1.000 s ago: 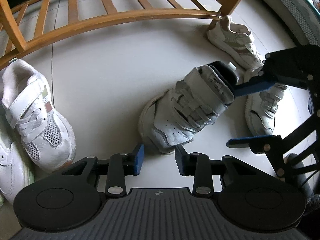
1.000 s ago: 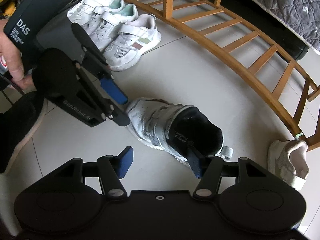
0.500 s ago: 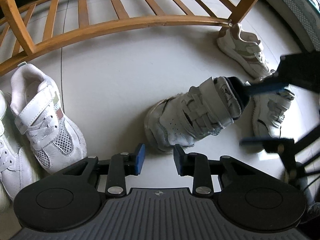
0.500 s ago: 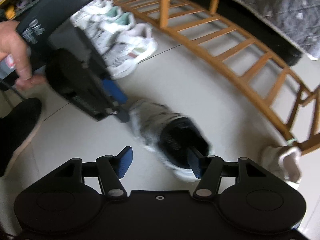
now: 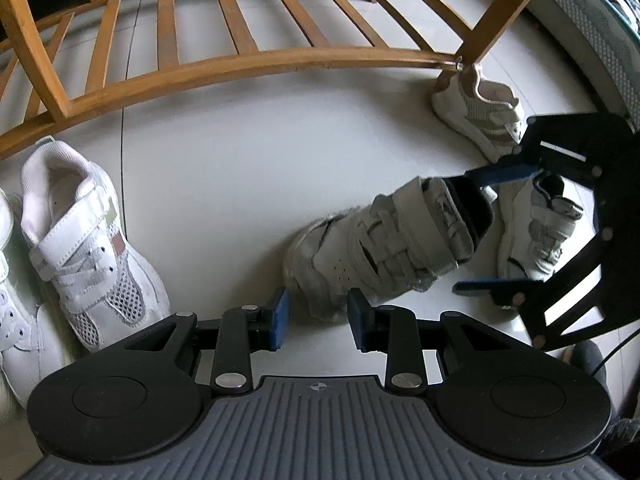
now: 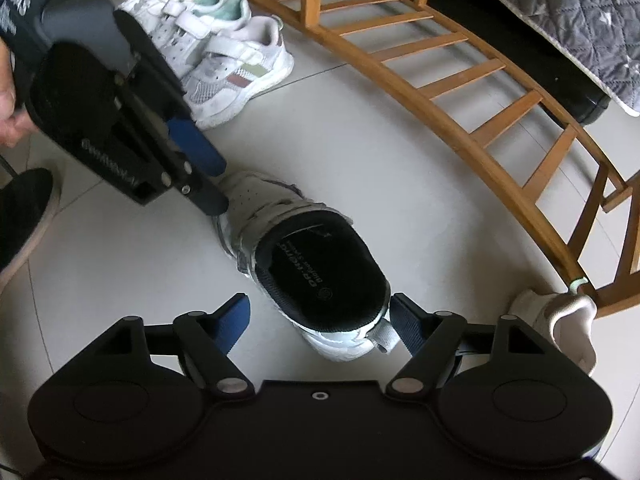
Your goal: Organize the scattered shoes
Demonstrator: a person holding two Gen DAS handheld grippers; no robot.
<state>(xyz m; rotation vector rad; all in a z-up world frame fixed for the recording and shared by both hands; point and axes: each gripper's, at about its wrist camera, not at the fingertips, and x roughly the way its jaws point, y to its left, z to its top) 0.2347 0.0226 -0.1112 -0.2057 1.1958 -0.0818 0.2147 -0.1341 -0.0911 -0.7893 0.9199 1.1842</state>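
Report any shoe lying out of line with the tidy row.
The grey strapped shoe sits alone mid-floor, angled away from the row of white sneakers. Its likely mate and a beige sneaker lie scattered by the wooden frame, pointing different ways.

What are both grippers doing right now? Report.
Left gripper: open narrowly, holding nothing.
Right gripper: jaws opening, heel of grey strap shoe between them, ungripped.

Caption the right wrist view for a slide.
Right hand-held gripper, jaws opening, straddles the heel of a white strap shoe on the floor; left hand-held gripper sits at its toe.
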